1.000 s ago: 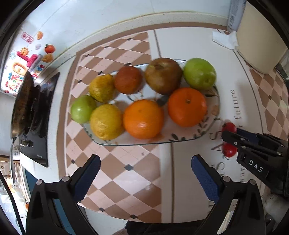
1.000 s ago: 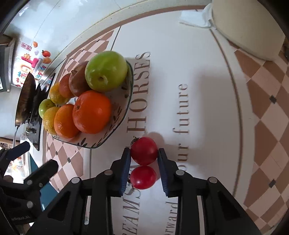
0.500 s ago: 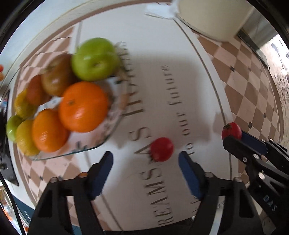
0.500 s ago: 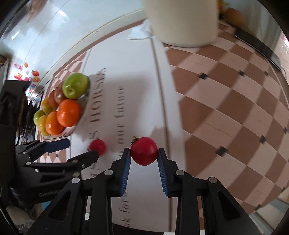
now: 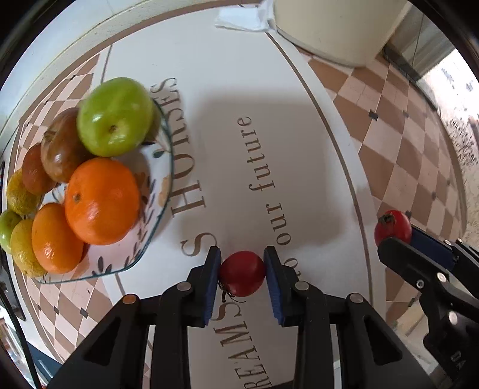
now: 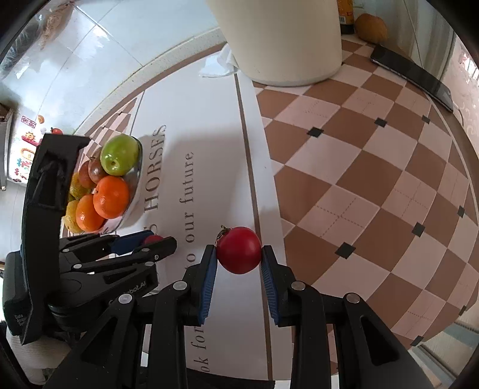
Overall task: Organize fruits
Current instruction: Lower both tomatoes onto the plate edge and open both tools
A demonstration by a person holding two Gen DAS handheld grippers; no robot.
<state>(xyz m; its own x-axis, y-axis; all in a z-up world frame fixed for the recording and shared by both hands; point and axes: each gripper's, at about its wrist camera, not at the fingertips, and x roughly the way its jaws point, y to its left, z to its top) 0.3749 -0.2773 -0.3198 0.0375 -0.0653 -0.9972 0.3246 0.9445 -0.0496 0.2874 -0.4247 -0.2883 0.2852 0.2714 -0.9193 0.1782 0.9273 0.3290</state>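
Observation:
My left gripper [image 5: 242, 269] is shut on a small red tomato [image 5: 242, 277] low over the printed tablecloth. It also shows in the right wrist view [image 6: 143, 244], with that tomato [image 6: 152, 239] peeking between its fingers. My right gripper [image 6: 239, 257] is shut on a second red tomato [image 6: 238, 250] and holds it above the cloth; it shows in the left wrist view [image 5: 392, 228] at the right. A glass dish [image 5: 163, 185] to the left holds oranges [image 5: 101, 200], a green apple [image 5: 115, 116] and several other fruits.
A large cream container [image 6: 281, 39] stands at the back with a crumpled tissue [image 5: 242, 19] beside it. A dark phone [image 6: 413, 76] and an orange fruit [image 6: 371, 28] lie at the far right. A stove with a pan is beyond the dish at far left.
My left gripper moved right from the dish and closed on the tomato left on the cloth. My right gripper lifted its tomato and carried it to the right.

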